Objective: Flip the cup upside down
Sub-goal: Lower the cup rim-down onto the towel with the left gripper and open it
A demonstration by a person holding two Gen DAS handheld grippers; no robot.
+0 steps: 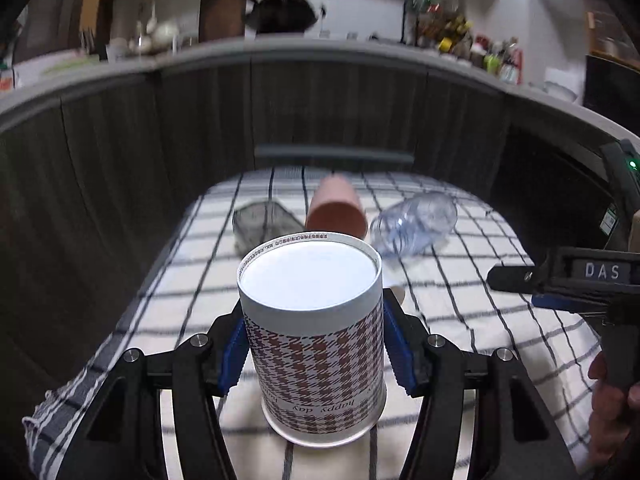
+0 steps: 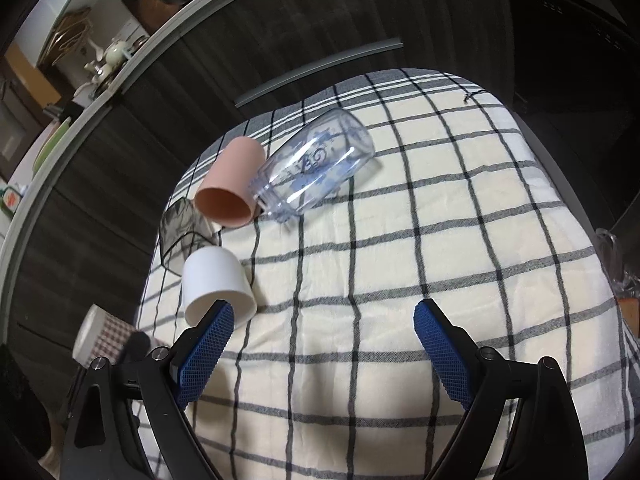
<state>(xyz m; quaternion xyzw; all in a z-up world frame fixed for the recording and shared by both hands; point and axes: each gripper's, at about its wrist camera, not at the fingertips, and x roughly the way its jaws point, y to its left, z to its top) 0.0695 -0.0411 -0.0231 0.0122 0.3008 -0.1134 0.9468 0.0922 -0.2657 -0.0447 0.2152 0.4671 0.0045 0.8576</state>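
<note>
Cup: the houndstooth paper cup sits dead centre in the lower half of the left wrist view, already bottom-up, white base facing the camera and the "happy day" print upside down. Its rim looks to be down on the checked cloth, can't swear it's fully touching.
Left gripper: blue fingers clamped on the cup's sides, one on each side.
Right gripper: fingers spread wide apart, nothing between them, over bare cloth in the lower middle of the right wrist view.
Other cups: pink cup on its side, centre left of the right wrist view, mouth toward the camera, touching a clear printed glass also lying down. A white cup lies just beside the right gripper's left finger. A dark see-through cup lies between the pink and white ones.
Surface: checked cloth over the counter.
</note>
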